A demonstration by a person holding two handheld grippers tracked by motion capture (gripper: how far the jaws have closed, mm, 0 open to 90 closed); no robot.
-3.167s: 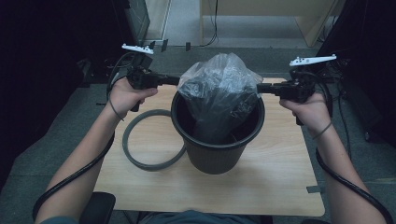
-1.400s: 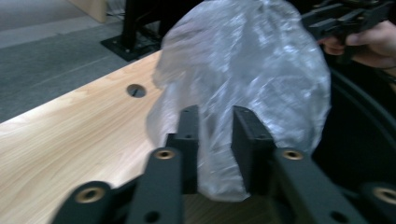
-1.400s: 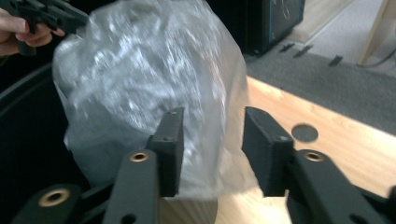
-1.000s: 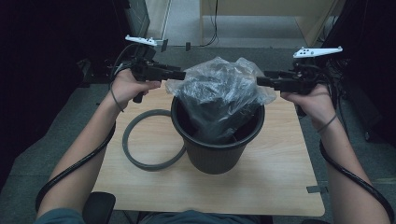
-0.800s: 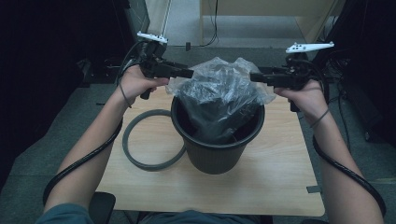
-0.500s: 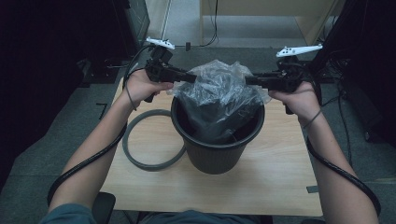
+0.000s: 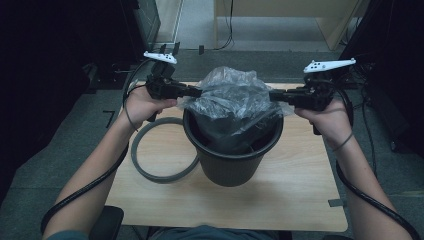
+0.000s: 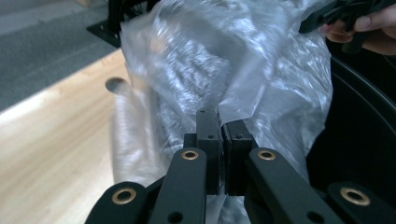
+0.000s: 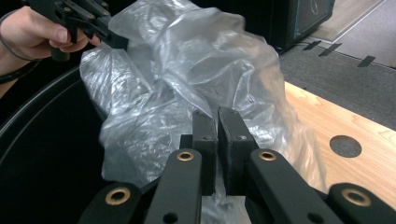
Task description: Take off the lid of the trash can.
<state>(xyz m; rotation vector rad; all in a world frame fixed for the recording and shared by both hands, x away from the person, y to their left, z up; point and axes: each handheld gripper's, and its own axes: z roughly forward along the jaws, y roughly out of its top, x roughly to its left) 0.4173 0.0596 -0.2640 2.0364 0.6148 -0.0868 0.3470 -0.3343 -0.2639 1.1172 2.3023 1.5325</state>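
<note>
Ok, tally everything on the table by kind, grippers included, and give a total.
Bin: 1
Bag: 1
Ring: 1
Grippers: 2, left gripper and right gripper
Total: 5

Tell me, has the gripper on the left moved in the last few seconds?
Yes. The left gripper has moved up and away from the person, farther from the grey ring lying on the table.

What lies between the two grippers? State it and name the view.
In the high view, the clear plastic bag spans the stretch between the left gripper and the right gripper, bunched above the black bin. Both grippers are shut on its edges.
</note>
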